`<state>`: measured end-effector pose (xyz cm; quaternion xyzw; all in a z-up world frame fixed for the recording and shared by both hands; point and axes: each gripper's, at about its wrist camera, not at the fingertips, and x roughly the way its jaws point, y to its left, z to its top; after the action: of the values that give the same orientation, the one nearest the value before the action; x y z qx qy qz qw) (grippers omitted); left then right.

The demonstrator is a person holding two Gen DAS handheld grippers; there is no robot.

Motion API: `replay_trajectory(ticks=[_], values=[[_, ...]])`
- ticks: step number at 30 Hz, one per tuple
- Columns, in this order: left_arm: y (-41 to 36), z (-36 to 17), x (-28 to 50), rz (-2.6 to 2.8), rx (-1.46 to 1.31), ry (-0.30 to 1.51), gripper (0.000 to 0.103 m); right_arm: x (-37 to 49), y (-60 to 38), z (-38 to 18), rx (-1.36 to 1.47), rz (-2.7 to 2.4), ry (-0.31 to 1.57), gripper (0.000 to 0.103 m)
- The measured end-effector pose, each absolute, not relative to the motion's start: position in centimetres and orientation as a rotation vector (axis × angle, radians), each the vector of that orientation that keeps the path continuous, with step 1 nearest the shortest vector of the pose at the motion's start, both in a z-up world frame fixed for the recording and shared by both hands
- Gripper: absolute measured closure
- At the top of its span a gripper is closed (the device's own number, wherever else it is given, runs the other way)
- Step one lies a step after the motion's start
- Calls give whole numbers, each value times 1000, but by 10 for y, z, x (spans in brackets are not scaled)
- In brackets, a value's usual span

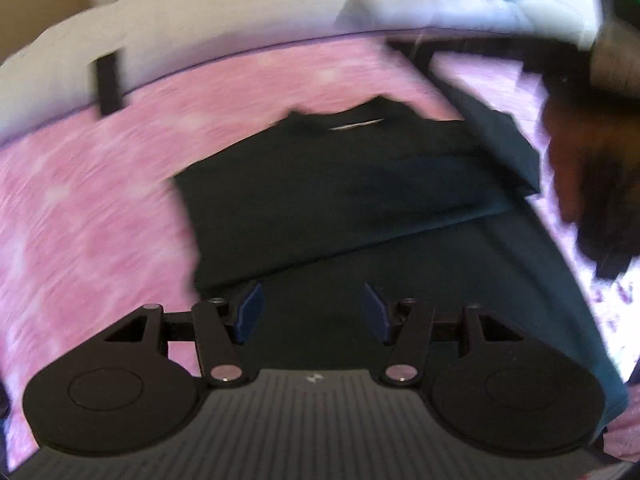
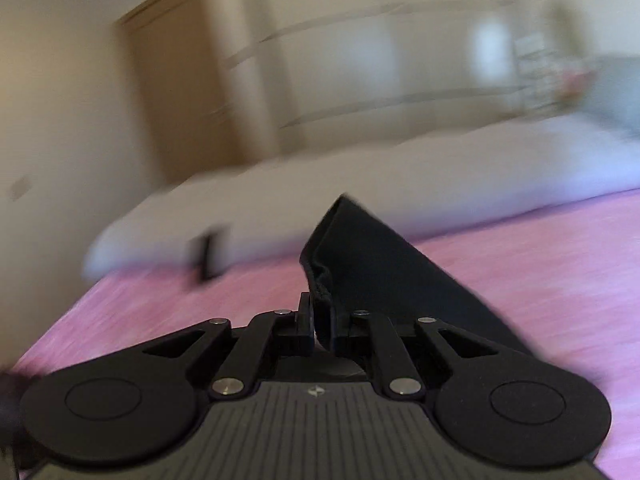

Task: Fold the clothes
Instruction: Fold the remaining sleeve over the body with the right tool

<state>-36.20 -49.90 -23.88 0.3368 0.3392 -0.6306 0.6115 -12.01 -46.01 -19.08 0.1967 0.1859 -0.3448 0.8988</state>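
A dark T-shirt (image 1: pixel 340 184) lies on the pink bedspread (image 1: pixel 100 200), its left side folded inward, collar toward the far side. My left gripper (image 1: pixel 314 312) is open and empty, hovering over the shirt's near part. In the right wrist view, my right gripper (image 2: pixel 322 328) is shut on a dark fabric edge of the shirt (image 2: pixel 372 264), lifting it above the pink bedspread (image 2: pixel 540 280). The right gripper and the hand holding it show blurred at the right edge of the left wrist view (image 1: pixel 592 168), with the lifted side of the shirt rising toward it.
White pillows (image 1: pixel 240 28) lie along the bed's far side, with a small black object (image 1: pixel 109 82) at their edge. A pillow (image 2: pixel 360 188), a wardrobe and a door (image 2: pixel 172 92) show behind the bed in the right wrist view. Both views are motion blurred.
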Motion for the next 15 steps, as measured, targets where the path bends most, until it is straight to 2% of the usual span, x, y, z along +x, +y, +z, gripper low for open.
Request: replay_trajectory(ticks=[2,6,8,9,11,15], values=[[-491,-245,-330,-1434,770,795,52,-78,-436,-217,376,-641,488,69],[-497,-258,-288,-1453,747,811,51,-52,-405,-244,430,-629,594,68],[-510,-266,-276,-1481,717,831,50,-64,-407,-249,462,-682,636,63],[-521,-271,-274,-1497,690,855,50,-73,-406,-251,470,-715,664,56],[-544,-282,-269,-1528,638,899,50,-97,-404,-254,487,-791,709,49],[-596,-308,-278,-1559,574,964,50,-155,-422,-265,527,-911,785,48]])
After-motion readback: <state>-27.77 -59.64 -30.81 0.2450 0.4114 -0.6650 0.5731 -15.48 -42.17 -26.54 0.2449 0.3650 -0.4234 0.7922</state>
